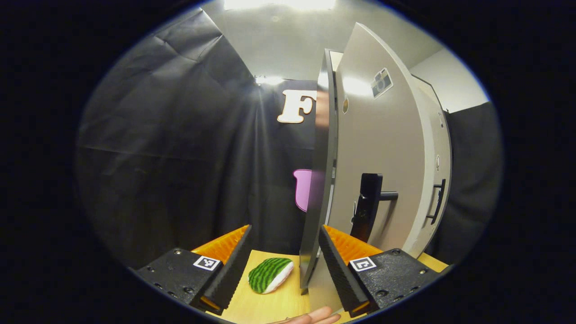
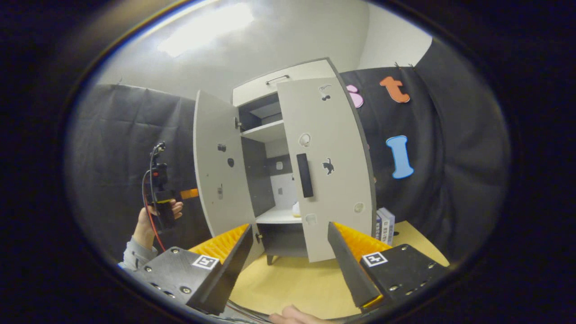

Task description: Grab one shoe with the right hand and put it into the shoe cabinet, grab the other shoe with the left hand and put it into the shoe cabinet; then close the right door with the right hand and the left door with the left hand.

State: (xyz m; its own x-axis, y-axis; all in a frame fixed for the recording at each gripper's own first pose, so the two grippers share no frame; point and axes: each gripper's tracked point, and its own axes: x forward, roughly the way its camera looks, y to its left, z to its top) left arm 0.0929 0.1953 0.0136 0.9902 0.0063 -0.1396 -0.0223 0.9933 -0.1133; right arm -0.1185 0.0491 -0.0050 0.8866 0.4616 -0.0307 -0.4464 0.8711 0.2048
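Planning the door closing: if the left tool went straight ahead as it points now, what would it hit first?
Probably the left door's edge, standing between the open fingers of the left tool. Depth is unclear.

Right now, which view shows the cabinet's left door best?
The right gripper view: the left door shows whole there, swung open, inner face towards the camera, beside the open shelves. The left gripper view catches the left door nearly edge-on, between the left tool fingers, so little of its face reads.
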